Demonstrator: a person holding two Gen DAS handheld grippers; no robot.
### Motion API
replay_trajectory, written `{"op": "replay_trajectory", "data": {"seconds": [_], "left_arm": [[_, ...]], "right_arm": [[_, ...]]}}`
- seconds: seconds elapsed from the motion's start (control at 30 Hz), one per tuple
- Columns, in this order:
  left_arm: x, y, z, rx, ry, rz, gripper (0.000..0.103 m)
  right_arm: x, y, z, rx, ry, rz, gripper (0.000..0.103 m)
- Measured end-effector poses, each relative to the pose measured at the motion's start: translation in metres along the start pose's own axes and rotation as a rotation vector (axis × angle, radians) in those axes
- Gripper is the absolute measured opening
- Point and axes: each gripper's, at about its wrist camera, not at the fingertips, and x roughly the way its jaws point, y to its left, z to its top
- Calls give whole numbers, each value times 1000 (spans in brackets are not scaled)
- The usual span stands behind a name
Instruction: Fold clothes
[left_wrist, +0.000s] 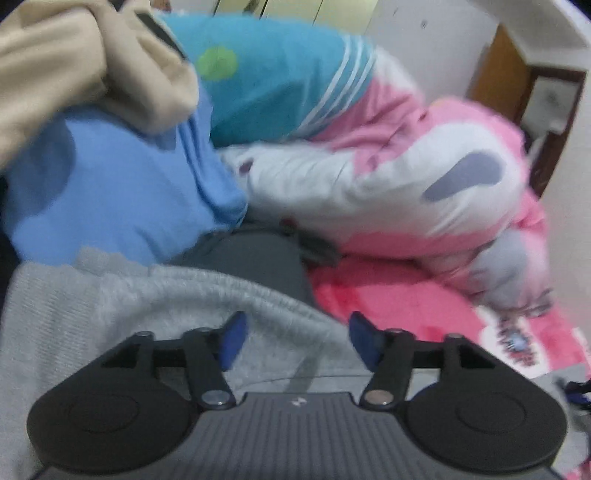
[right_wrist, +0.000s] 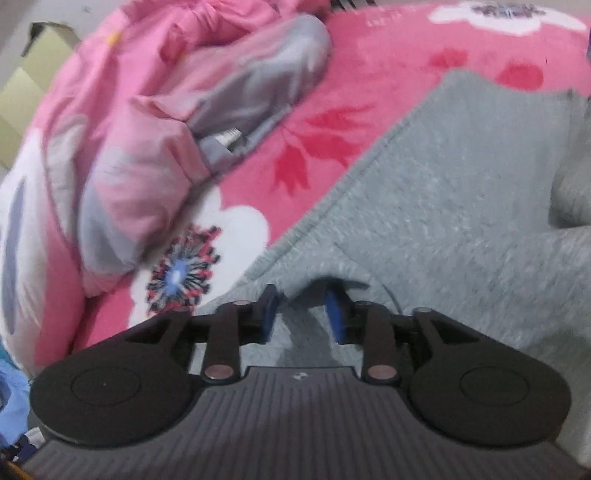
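Grey garment (right_wrist: 443, 206): spread over the pink floral bed cover (right_wrist: 369, 55), lower right of the right wrist view; one edge doubled over.
Right gripper (right_wrist: 301, 314): fingers pinching a raised fold of it.
Left gripper (left_wrist: 293, 341): fingers spread, empty, above the grey ribbed hem.
Progress: apparently mid-fold.
Left: unfolded heap, blue top (left_wrist: 122, 192) and beige piece (left_wrist: 74, 70), upper left.

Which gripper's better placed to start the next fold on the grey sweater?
Probably right: the right gripper already has grey sweater fabric bunched between its fingers. The left gripper is open above the ribbed edge, gripping nothing.
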Motion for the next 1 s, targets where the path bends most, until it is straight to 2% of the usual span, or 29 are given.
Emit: {"op": "replay_trajectory", "data": {"seconds": [0.1, 0.23, 0.3, 0.33, 0.43, 0.57, 0.67, 0.8, 1.0], "left_arm": [[-37, 1, -1, -29, -31, -27, 73], [-93, 3, -4, -96, -50, -46, 81], [-121, 4, -6, -129, -59, -55, 83], [-131, 3, -13, -143, -49, -30, 84], [-132, 8, -38, -210, -16, -11, 84], [-116, 20, -74, -315, 14, -25, 80], [-104, 28, -100, -393, 37, -35, 77], [-87, 42, -130, -497, 55, -48, 76], [-59, 74, -132, -644, -15, -56, 76]], "right_arm": [[-33, 2, -1, -1, -63, 22, 48], [-93, 5, -7, 15, -150, 107, 54], [-117, 4, -19, 46, -128, 203, 59], [-126, 6, -29, 61, -101, 252, 59], [-138, 15, -65, 98, 31, 375, 64], [-122, 25, -131, 166, 257, 441, 65], [-95, 30, -175, 232, 372, 439, 65], [-63, 45, -197, 284, 385, 429, 65], [-31, 62, -194, 364, 285, 424, 64]]}}
